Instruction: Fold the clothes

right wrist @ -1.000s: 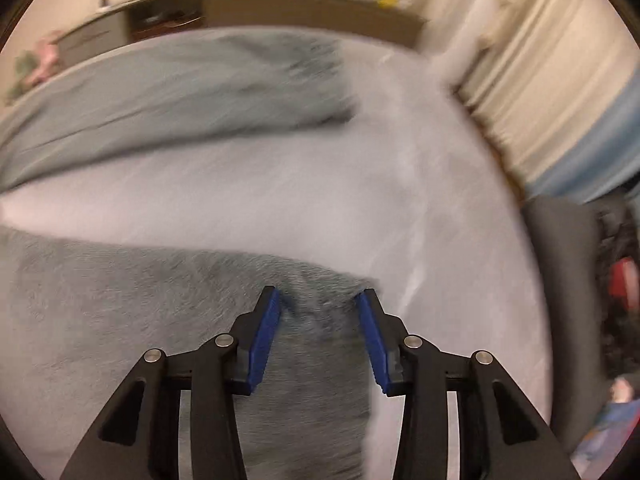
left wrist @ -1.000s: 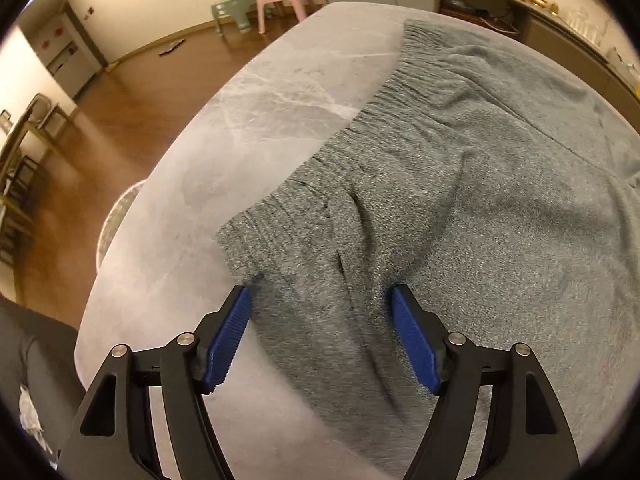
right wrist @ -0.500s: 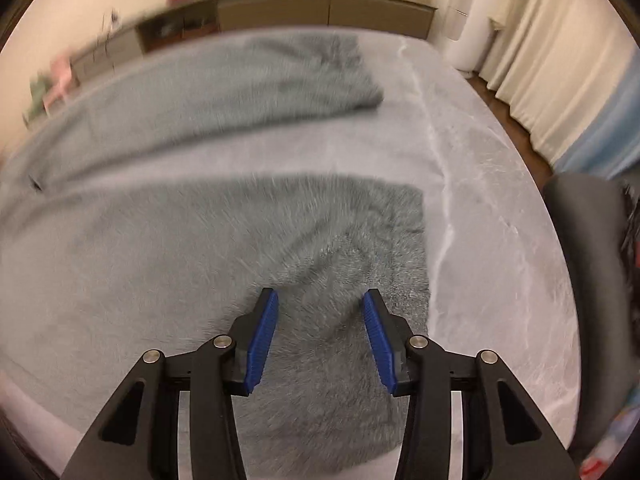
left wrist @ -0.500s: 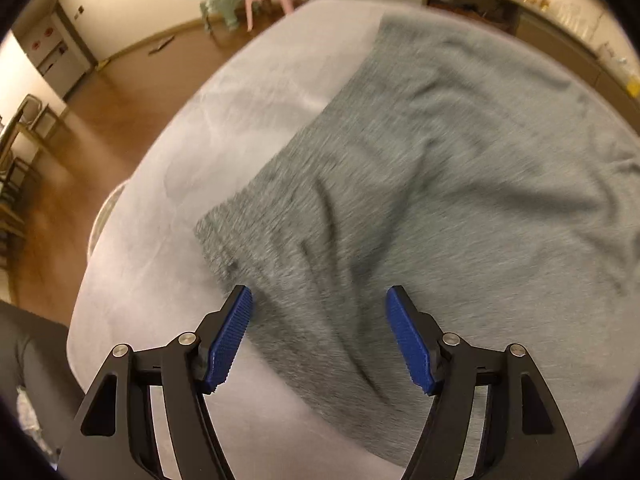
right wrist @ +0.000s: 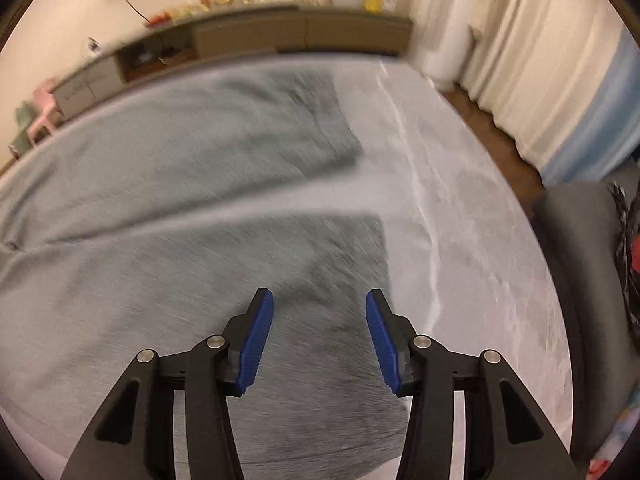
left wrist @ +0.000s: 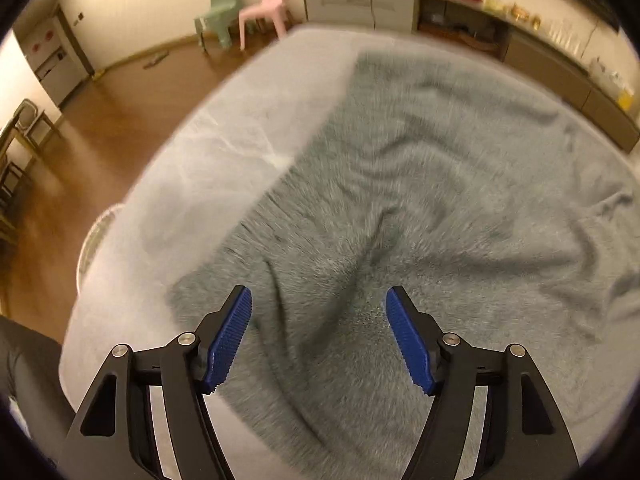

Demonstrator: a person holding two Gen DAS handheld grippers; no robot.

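Grey knit trousers [left wrist: 420, 200] lie spread on a pale marble table [left wrist: 224, 136]. In the left wrist view the waistband end is wrinkled, and my left gripper [left wrist: 319, 336] hovers open and empty above it, near the table's front edge. In the right wrist view both legs show: the near leg [right wrist: 312, 272] and the far leg [right wrist: 224, 136], with a strip of table between them. My right gripper [right wrist: 319, 336] is open and empty above the near leg's hem end. Both views are blurred by motion.
A pink chair [left wrist: 266, 2] and a green chair [left wrist: 216, 16] stand on the wood floor beyond the table. A long sideboard [right wrist: 280, 36] runs along the far wall. A dark grey seat [right wrist: 580, 272] stands right of the table, near curtains [right wrist: 540, 60].
Both grippers have drawn back and up from the trousers, so more of the garment shows. The right gripper has opened wider. The trousers have not visibly shifted.
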